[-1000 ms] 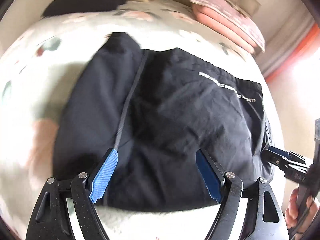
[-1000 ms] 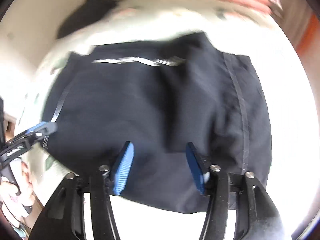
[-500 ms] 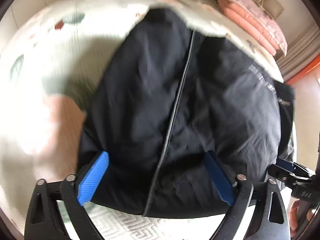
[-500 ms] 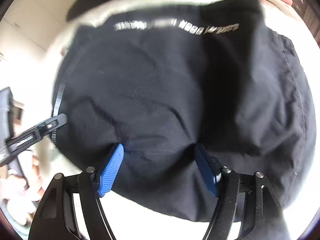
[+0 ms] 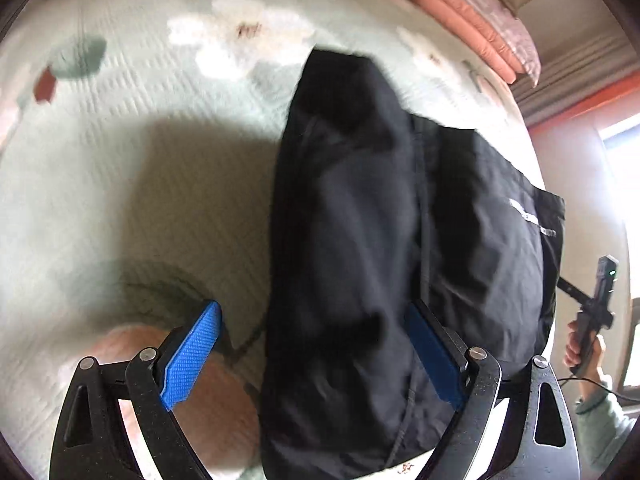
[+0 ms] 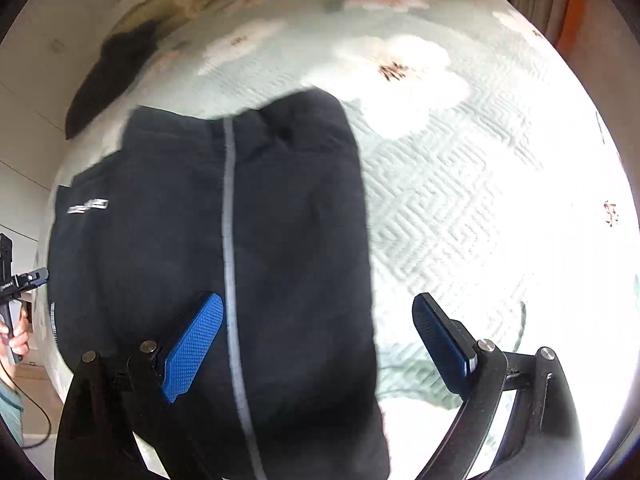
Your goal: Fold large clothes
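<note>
A black garment with a zipper line and small white lettering lies folded on the pale green floral bedspread. It also shows in the right wrist view, where its grey zipper runs down the middle. My left gripper is open, above the garment's left edge, its right pad over the cloth. My right gripper is open, above the garment's right edge, its left pad over the cloth. Neither holds anything.
Folded pink bedding lies at the far right of the bed. Another dark garment and beige cloth lie at the far left. A hand with the other gripper shows at each view's edge.
Both grippers have drawn apart sideways: the left one moved left and the right one moved right, so each now sits over an edge of the garment. The garment looks narrower.
</note>
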Demonstrator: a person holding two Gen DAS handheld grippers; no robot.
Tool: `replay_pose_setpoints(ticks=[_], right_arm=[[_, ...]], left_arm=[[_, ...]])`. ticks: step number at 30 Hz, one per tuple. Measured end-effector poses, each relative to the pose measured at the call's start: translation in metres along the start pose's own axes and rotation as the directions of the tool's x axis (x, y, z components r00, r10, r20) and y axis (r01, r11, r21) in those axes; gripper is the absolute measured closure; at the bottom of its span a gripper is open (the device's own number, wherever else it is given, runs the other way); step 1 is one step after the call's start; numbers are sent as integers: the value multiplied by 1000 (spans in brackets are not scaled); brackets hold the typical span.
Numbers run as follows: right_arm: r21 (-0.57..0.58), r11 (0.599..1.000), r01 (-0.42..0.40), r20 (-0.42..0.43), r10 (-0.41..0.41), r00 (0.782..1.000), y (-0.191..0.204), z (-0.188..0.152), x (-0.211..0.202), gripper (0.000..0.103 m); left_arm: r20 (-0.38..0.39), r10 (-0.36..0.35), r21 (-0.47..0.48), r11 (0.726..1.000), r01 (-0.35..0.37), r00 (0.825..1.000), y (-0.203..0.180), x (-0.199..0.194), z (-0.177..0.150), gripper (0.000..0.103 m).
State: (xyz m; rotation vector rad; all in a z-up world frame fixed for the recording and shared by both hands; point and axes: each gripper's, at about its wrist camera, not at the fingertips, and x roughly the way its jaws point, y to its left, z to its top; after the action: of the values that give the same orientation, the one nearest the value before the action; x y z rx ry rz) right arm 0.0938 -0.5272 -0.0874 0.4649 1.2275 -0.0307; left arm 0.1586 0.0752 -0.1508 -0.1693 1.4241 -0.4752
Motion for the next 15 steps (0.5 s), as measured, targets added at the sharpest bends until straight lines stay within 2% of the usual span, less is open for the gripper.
replay_pose_setpoints(ticks=[3,7,10,12,15], right_arm=[[23,997,-68,-8,69,998,-20,-2,10,3],[39,990,-135,-18,136,991,-25,0,21,2],[53,983,-173,-33,175,984,-29,2,35,0],[72,973,-219,-42,222,974,-22,4,51,0],[132,943,-306,-57,316,947,-36,-3,65,0]], left_arm=[[-33,-33,-1,999,33,999,4,18,7,10],[-72,-135,-13,991,134,988,0,41,17,10],[-95,-160,-17,987,159,983,0,52,20,10],[-104,-202,-29,979,200,974,2,61,20,10],[-85,-257,-75,965,251,963,9,65,20,10]])
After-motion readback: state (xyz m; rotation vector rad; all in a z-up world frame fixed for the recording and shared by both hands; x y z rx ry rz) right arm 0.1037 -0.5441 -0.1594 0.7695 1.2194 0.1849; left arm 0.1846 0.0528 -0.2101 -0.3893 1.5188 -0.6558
